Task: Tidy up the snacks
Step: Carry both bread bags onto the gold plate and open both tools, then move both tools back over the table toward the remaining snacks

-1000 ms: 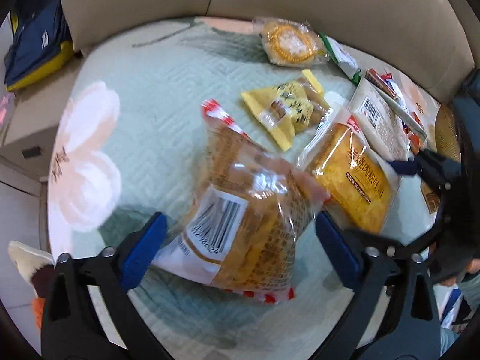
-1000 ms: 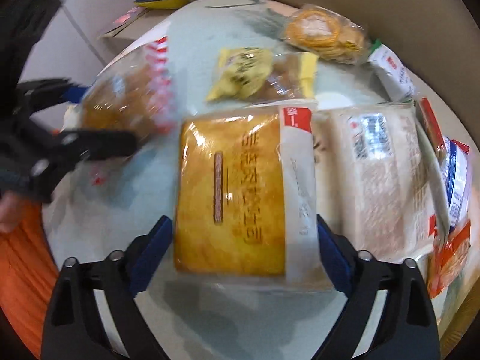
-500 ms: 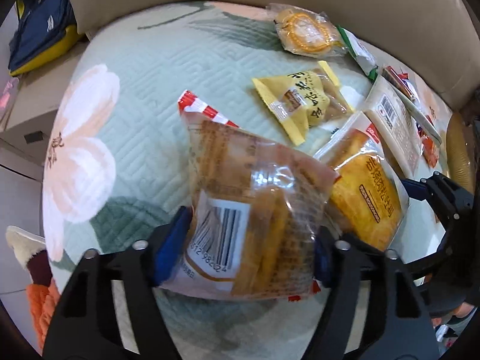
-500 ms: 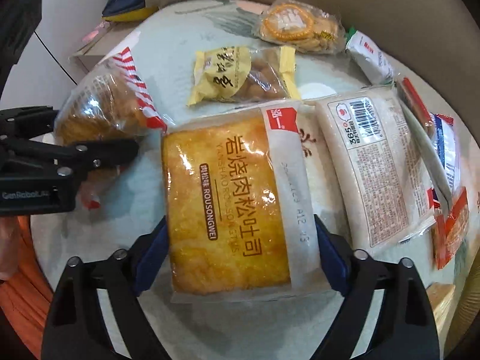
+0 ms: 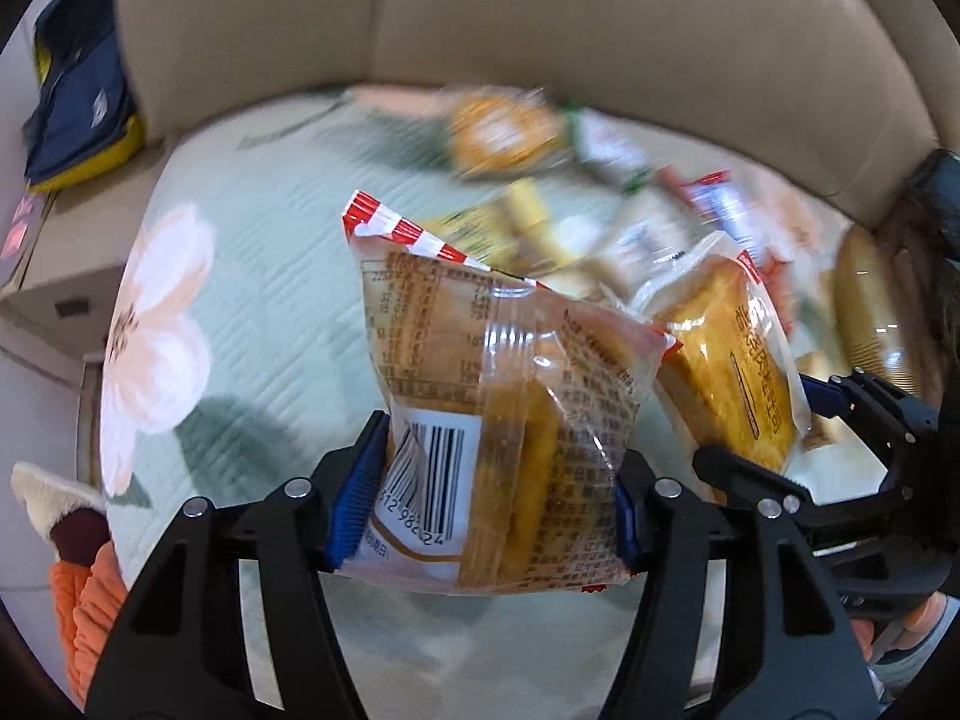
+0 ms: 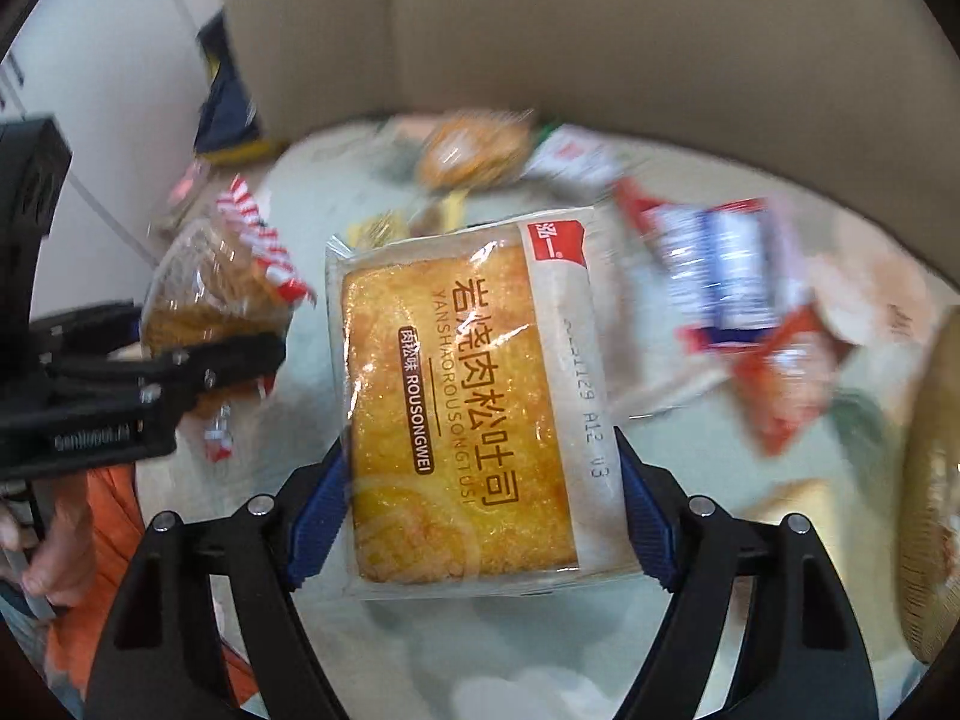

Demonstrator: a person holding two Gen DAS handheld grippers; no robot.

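- Presently, nearest the left wrist camera: left gripper (image 5: 501,516) has its jaws closed in on the lower part of a clear-wrapped bread packet (image 5: 510,408), both blue pads pressed into the wrapper. Packet stands tilted, red-striped seal uppermost, and appears lifted off the quilted cover (image 5: 258,276).
- Nearest the right wrist camera: right gripper (image 6: 480,516) has its jaws pinched onto the sides of a pork floss toast pack (image 6: 468,414), label up. It also looks raised clear of the cover.
- Two held packs are just beside each other; in the left view the toast pack (image 5: 732,372) sits right behind the bread packet, nearly touching.
- Progress, judged: early. Two packs picked, none visibly placed. No bin or tray in view, so I cannot tell the destination.
- Farther out, still loose on the cover: round biscuit pack (image 6: 474,150), blue-and-white packet (image 6: 726,264), red packet (image 6: 786,378), a yellow packet mostly hidden. All blurred.
- Open room: wide bare cover on the left side near the pink flower print (image 5: 156,336); right side crowded.
- Edges: beige sofa back (image 5: 540,18) bounds the far side; cover's left edge drops toward a cardboard box (image 5: 66,264). Grippers near each other, so collision risk if they swing inward.
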